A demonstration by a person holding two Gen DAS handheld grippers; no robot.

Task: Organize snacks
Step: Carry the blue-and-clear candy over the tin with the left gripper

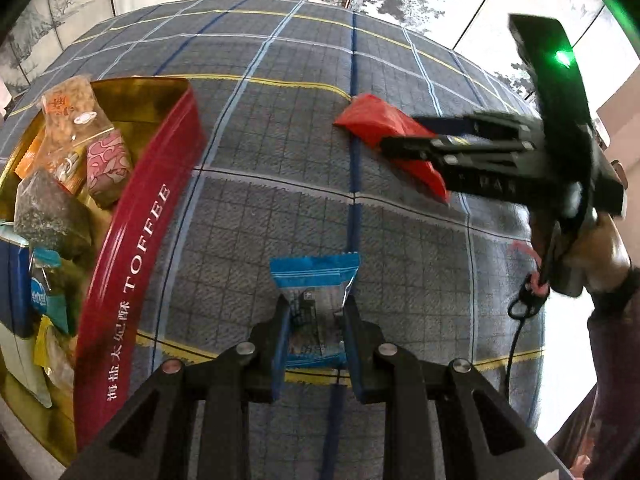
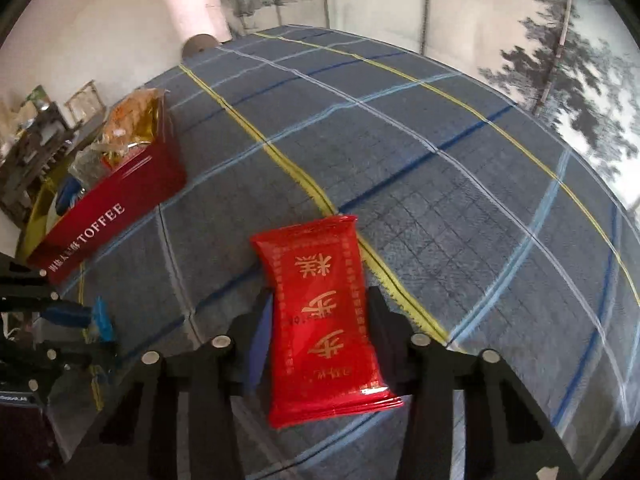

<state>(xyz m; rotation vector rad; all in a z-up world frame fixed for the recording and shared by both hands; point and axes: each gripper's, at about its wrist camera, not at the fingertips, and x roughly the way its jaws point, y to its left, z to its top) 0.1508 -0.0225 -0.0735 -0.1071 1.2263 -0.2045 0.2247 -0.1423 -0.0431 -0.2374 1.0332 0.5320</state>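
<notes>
My left gripper [image 1: 316, 312] is shut on a blue and clear snack packet [image 1: 314, 280], held over the checked tablecloth. My right gripper [image 2: 320, 304] is shut on a red snack packet with gold characters [image 2: 324, 312]; it also shows in the left wrist view [image 1: 380, 124], with the right gripper [image 1: 404, 140] around it at the right. A red TOFFEE tin [image 1: 132, 264] with a gold inside sits at the left and holds several wrapped snacks [image 1: 80, 148]. In the right wrist view the tin [image 2: 116, 204] is at the left, and the left gripper with the blue packet [image 2: 100, 320] is at the lower left.
The table is covered by a grey-blue checked cloth [image 1: 280, 160] with yellow and blue lines. A panelled wall with tree paintings [image 2: 560, 40] stands behind the table. Shelves with clutter [image 2: 36, 128] are at the far left in the right wrist view.
</notes>
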